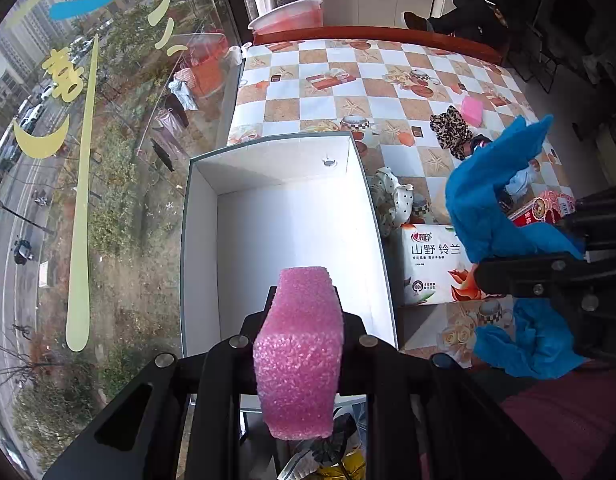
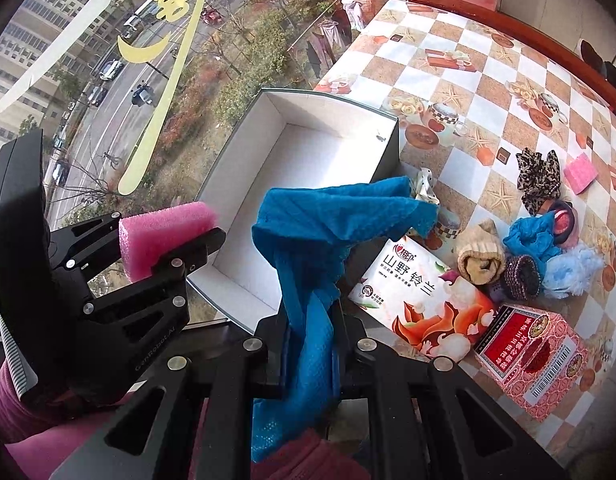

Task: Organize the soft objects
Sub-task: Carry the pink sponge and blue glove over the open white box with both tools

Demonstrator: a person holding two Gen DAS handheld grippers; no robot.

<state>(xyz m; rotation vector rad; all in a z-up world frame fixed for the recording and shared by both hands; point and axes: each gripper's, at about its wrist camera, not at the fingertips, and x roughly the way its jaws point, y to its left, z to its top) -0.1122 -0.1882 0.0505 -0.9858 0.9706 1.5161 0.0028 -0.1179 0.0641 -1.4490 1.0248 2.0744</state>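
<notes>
You are working at a table (image 1: pixel 320 108) covered in a checked cloth printed with teacups and starfish, pushed against a big window that looks down on a street. Nearest to you, your left gripper (image 1: pixel 299 344) is clamped tight on a pink sponge (image 1: pixel 297 352), which hangs over the near end of the open white box (image 1: pixel 203 240). The box has nothing in it yet. The sponge looks light and springy: it will bulge under pressure and drop cleanly once released, so the grip across its middle is sound.

Just to the right, your right gripper (image 2: pixel 308 344) is closed on a blue cloth (image 2: pixel 308 240), pinched low with the loose upper folds flopping toward the box rim. I judge it limp and weightless; it may drape over the box wall rather than fall inside, so bunch it or carry it well over the opening.

Beyond the grippers lie a flat tissue pack (image 2: pixel 420 300) and a red carton (image 2: pixel 536 356), then a heap of soft things: a rolled beige sock (image 2: pixel 480 256), a pale blue fluffy piece (image 2: pixel 572 268), a leopard-print scrunchie (image 2: pixel 538 176) and a second pink sponge (image 2: pixel 582 172).

The right wrist view shows that heap plainly, and your left gripper from the side. The left wrist view hides most of the heap behind the cloth, but alone shows the box floor head-on, a spotted fabric item (image 1: pixel 392 196) beside the box, and a person seated beyond the table.
</notes>
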